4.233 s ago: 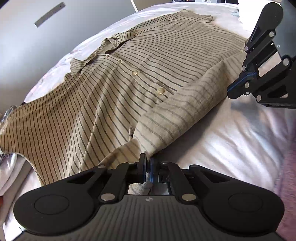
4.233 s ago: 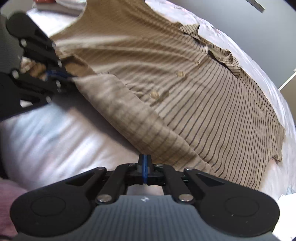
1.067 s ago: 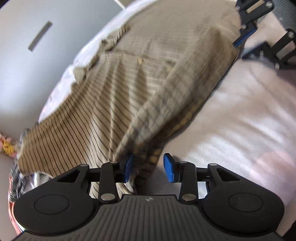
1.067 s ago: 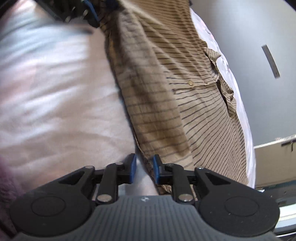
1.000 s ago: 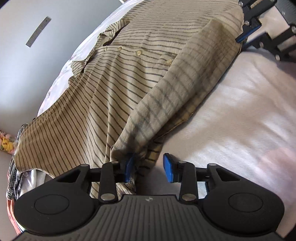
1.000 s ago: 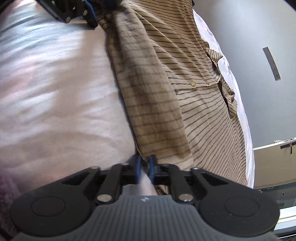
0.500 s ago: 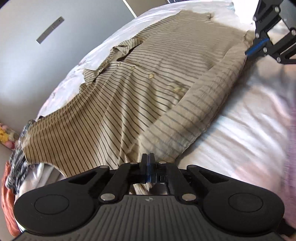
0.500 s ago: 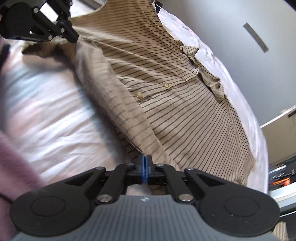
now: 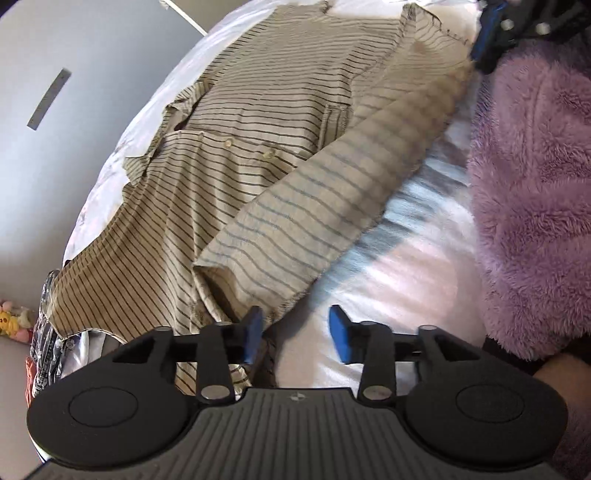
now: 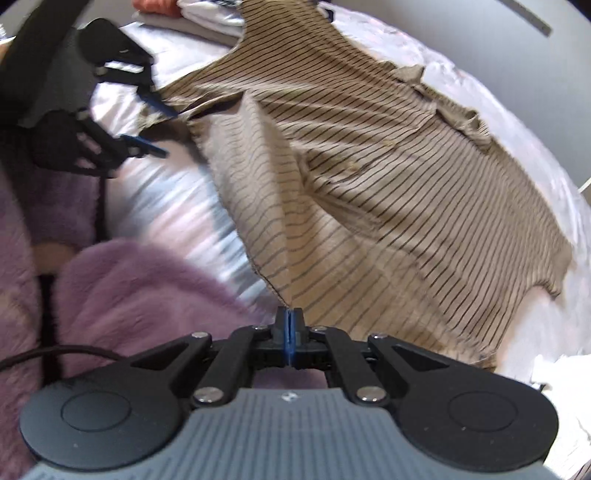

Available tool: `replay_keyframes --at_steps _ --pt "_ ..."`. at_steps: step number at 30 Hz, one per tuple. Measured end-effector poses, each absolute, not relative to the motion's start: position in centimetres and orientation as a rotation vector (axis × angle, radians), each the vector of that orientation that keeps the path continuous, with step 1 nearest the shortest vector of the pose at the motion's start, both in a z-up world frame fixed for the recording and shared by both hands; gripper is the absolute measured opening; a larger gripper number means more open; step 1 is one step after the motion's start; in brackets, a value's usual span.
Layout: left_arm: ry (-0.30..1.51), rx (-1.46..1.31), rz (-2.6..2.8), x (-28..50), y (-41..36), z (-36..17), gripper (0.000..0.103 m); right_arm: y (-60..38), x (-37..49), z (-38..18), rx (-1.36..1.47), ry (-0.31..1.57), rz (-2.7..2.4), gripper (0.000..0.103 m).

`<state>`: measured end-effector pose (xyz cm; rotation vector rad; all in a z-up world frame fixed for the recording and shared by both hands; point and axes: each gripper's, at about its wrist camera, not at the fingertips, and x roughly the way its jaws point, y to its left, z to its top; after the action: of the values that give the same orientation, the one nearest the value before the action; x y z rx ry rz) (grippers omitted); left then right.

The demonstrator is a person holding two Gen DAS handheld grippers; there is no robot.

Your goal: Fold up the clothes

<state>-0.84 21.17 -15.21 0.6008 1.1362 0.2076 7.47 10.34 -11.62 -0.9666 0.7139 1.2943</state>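
Observation:
A beige shirt (image 9: 258,122) with dark stripes lies button side up on the white bed sheet (image 9: 406,277), its lower part folded up over the front. My left gripper (image 9: 295,338) hovers at the near hem and its jaws are opening. The cloth edge lies by the left pad and only sheet shows between the pads. My right gripper (image 10: 289,339) is shut on the shirt (image 10: 406,166) at its hem, which runs straight into the pads. In the left wrist view the right gripper (image 9: 491,40) holds the far hem corner raised. In the right wrist view the left gripper (image 10: 147,122) stands open.
A person's purple fleece sleeve (image 9: 528,184) fills the right side, and another sleeve (image 10: 129,302) shows near my right gripper. Other clothes (image 9: 40,332) lie piled at the bed's left edge, with folded ones (image 10: 207,11) beyond the shirt. A grey wall (image 9: 55,55) lies behind the bed.
The left gripper, shut on the hem half a second ago, has opened and let the cloth go. Both grippers have risen and drawn back. The right one stays shut on the hem.

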Motion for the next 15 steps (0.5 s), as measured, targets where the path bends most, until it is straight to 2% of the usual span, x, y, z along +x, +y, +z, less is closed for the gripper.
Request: replay_keyframes --at_steps 3,11,15 --pt "1.173 0.647 0.195 -0.8 20.9 -15.8 0.041 9.6 7.0 -11.5 -1.049 0.7 1.272 0.001" --pt "1.201 0.606 0.164 -1.2 22.2 -15.7 0.041 8.9 8.0 -10.1 -1.022 0.675 1.215 0.002" --pt "1.2 0.514 0.206 -1.7 24.0 -14.2 0.042 8.3 9.2 -9.4 -0.992 0.663 1.176 0.011"
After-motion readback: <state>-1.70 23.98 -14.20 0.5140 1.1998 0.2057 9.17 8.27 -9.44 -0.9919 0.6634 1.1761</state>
